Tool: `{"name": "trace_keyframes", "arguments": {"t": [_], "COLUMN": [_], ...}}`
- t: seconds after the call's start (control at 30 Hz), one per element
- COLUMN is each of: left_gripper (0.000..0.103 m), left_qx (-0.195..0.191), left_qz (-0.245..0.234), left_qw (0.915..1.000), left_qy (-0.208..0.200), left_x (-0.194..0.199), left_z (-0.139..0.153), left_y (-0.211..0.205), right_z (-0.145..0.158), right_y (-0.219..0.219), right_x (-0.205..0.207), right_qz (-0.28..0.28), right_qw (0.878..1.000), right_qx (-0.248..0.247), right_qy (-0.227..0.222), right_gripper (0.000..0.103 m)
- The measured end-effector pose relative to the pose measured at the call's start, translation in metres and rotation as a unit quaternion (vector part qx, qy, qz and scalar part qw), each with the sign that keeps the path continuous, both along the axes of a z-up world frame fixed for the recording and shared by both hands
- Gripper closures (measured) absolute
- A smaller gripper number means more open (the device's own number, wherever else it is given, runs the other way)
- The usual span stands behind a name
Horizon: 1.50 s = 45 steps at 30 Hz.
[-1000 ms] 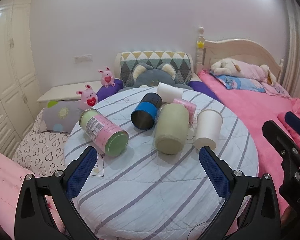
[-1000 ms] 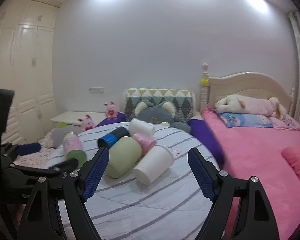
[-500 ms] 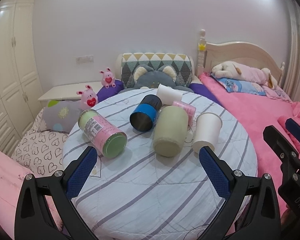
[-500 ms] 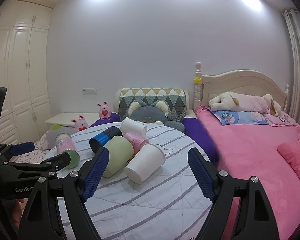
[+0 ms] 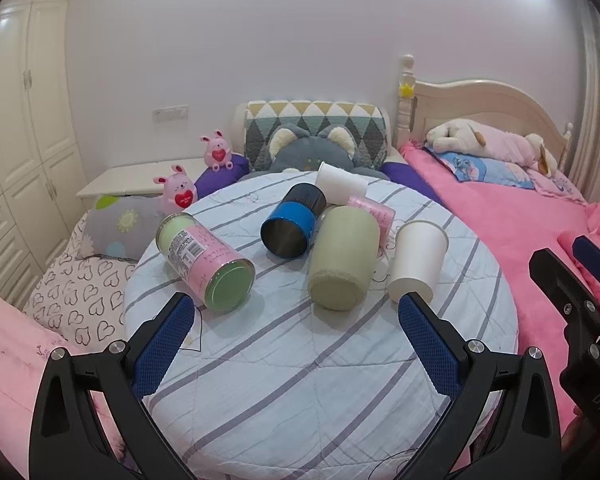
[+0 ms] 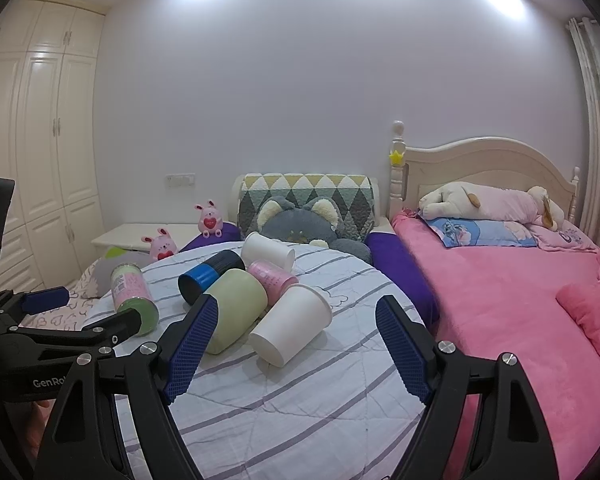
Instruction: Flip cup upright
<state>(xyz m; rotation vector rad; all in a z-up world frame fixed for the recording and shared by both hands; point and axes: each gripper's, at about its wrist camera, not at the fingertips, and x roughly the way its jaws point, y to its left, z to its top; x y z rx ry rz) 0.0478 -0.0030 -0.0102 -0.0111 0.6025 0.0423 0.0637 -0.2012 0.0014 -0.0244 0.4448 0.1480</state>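
Note:
Several cups lie on their sides on a round table with a striped cloth [image 5: 300, 360]. A white paper cup [image 5: 418, 260] [image 6: 292, 330] lies at the right, its base toward me. Beside it lie a pale green cup [image 5: 342, 258] [image 6: 234, 310], a blue and black cup [image 5: 292, 222] [image 6: 208, 274], a small pink cup [image 5: 372, 210] [image 6: 272, 278], another white cup [image 5: 340, 188] [image 6: 268, 256] and a pink can with green ends [image 5: 206, 262] [image 6: 134, 296]. My left gripper [image 5: 296, 340] and right gripper [image 6: 296, 352] are open and empty, held short of the cups.
A pink bed [image 6: 500, 300] with plush toys runs along the table's right side. A grey cat cushion [image 5: 312, 152] and patterned pillow lie behind the table. Pink bunny toys [image 5: 178, 194], a heart-print pillow and white wardrobes [image 5: 16, 140] are at the left.
Both grippers have drawn back slightly from the table and the right one has tilted up; the cups have not moved and both stay open.

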Motion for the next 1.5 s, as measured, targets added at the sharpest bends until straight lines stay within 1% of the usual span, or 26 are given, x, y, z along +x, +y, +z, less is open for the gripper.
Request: {"name": "trace_keyframes", "arguments": {"t": [0.2,0.53,0.63,0.77,0.83,0.97,1.03,1.2,1.33,1.43,1.5], "left_gripper": [0.0,0.0,0.0,0.0,0.0,0.0,0.0,0.0,0.0,0.0,0.003], "left_qx": [0.003,0.011,0.012,0.002,0.007,-0.01,-0.016,-0.015,-0.015,-0.014,-0.015], "left_qz": [-0.004,-0.011,-0.017,-0.025,-0.022,-0.026,-0.028,-0.036,-0.04,-0.035,-0.03], "left_qw": [1.0,0.9996,0.9992,0.9983,0.9979,0.9968,0.9959,0.9929,0.9872,0.983,0.9814], "left_qy": [0.006,0.023,0.034,0.052,0.06,0.075,0.084,0.113,0.154,0.18,0.189], "left_x": [0.003,0.018,0.028,0.045,0.057,0.082,0.095,0.125,0.153,0.165,0.169], "left_z": [-0.001,-0.008,-0.012,-0.018,-0.021,-0.025,-0.028,-0.039,-0.054,-0.066,-0.073], "left_y": [-0.003,-0.018,-0.023,-0.024,-0.024,-0.021,-0.022,-0.031,-0.04,-0.042,-0.042], "right_z": [-0.002,-0.011,-0.014,-0.02,-0.023,-0.029,-0.032,-0.037,-0.04,-0.043,-0.044], "right_y": [-0.005,-0.018,-0.021,-0.028,-0.029,-0.034,-0.036,-0.034,-0.033,-0.033,-0.033], "right_x": [0.0,0.007,0.012,0.02,0.025,0.035,0.04,0.055,0.062,0.066,0.068], "right_qz": [0.001,-0.004,-0.005,-0.004,-0.002,0.003,0.006,0.015,0.025,0.029,0.032], "right_qw": [1.0,1.0,1.0,0.999,0.999,0.999,0.999,0.998,0.998,0.998,0.998], "right_qx": [0.003,0.01,0.012,0.017,0.018,0.023,0.026,0.026,0.024,0.023,0.022], "right_qy": [0.003,0.015,0.019,0.028,0.032,0.039,0.042,0.049,0.049,0.054,0.057], "right_gripper": [0.02,0.02,0.02,0.02,0.02,0.02,0.02,0.02,0.02,0.02,0.02]}}
